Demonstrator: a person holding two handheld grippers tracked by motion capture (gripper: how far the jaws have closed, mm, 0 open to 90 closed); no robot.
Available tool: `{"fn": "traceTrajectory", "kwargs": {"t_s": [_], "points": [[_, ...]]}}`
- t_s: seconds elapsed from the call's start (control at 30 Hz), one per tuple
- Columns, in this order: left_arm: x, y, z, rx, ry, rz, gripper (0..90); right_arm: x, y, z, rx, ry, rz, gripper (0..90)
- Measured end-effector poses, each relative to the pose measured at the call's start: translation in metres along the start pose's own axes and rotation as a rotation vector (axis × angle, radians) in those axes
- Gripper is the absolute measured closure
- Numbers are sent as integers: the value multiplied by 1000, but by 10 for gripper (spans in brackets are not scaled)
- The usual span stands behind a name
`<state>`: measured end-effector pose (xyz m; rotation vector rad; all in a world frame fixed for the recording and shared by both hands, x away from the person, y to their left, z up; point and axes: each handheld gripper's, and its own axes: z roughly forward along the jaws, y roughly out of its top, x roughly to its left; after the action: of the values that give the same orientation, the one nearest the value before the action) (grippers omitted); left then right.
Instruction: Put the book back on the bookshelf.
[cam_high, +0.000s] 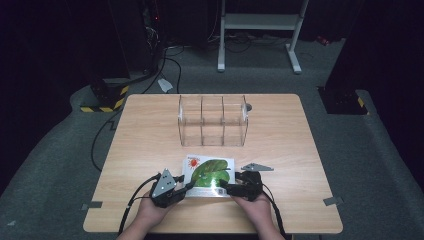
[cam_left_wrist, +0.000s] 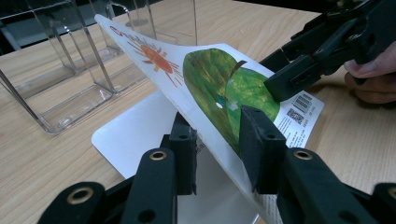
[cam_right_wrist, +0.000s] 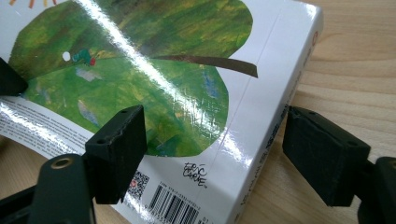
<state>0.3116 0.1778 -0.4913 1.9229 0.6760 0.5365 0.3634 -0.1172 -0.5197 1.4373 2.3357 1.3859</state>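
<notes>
Glossy white picture book (cam_high: 209, 171) with a green leaf and orange sun on its cover lies near our edge of the pale wood-grain surface (cam_high: 150, 140), spine to our right, long axis crossways. Beyond it stands a clear plastic three-slot rack (cam_high: 213, 120). Our left tool (cam_high: 187, 186) pinches the lifted, bowed back cover; our right tool (cam_high: 226, 187) stands spread astride the spine corner.

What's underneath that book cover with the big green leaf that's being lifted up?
Under the raised cover, held between the left gripper jaws, lies a plain white page, resting flat on the wooden table. The cover itself hides the rest of that page toward the spine.
</notes>
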Motion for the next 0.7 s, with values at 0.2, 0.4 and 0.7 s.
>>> {"fn": "traceTrajectory", "kwargs": {"t_s": [0.2,0.4,0.7], "points": [[-1,-1,-2,-10,-7,6,679,0,1,3,12,24,9,191],[-1,-2,-2,-7,-9,9,680,-2,2,4,24,47,21,205],[4,-5,2,29,-27,-69,698,-2,1,-2,12,29,25,308]]}}
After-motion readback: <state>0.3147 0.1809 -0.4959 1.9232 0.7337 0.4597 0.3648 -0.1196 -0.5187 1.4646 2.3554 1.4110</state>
